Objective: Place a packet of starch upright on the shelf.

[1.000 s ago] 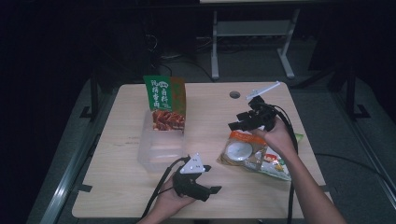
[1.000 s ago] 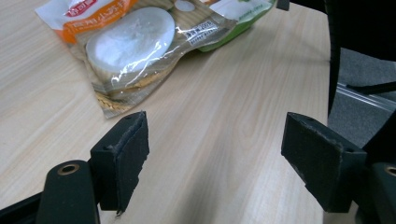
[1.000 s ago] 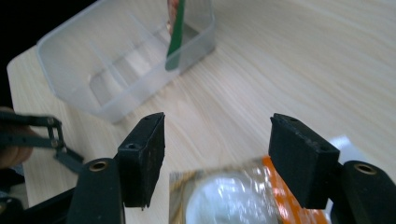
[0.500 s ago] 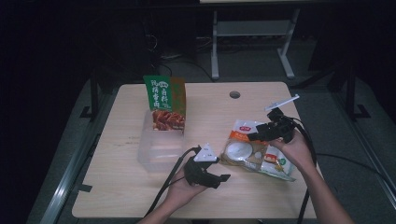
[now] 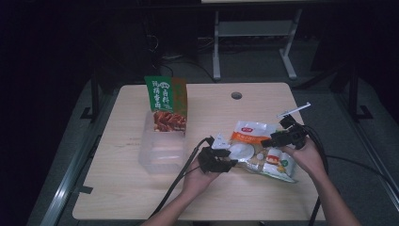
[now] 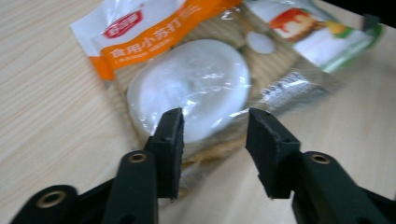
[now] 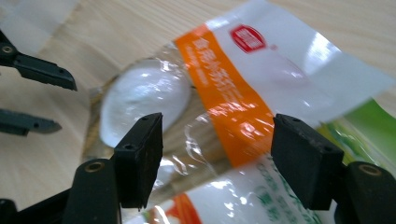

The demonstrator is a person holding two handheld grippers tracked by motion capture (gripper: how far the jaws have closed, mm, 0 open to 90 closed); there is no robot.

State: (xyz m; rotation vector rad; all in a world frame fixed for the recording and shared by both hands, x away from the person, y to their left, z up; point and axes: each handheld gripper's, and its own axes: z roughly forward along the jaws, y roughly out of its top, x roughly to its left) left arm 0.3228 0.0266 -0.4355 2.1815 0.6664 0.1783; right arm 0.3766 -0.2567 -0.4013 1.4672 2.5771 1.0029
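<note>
Now we bring both grippers to the flat snack packet (image 5: pixel 262 151) on the table (image 5: pixel 117 197).
Our left gripper (image 5: pixel 225 162) sits at its nine o'clock, jaws just closing but apart around its edge; our right gripper (image 5: pixel 269 142), at two o'clock, hovers spread above it.

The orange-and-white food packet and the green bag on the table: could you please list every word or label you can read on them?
"食用小苏打": white characters on the orange band of the food packet.
Red logo above that band: characters too blurred to read.
Small print at the packet's green end: too small to read.
Green bag: large white characters, too blurred to read for certain.
</note>
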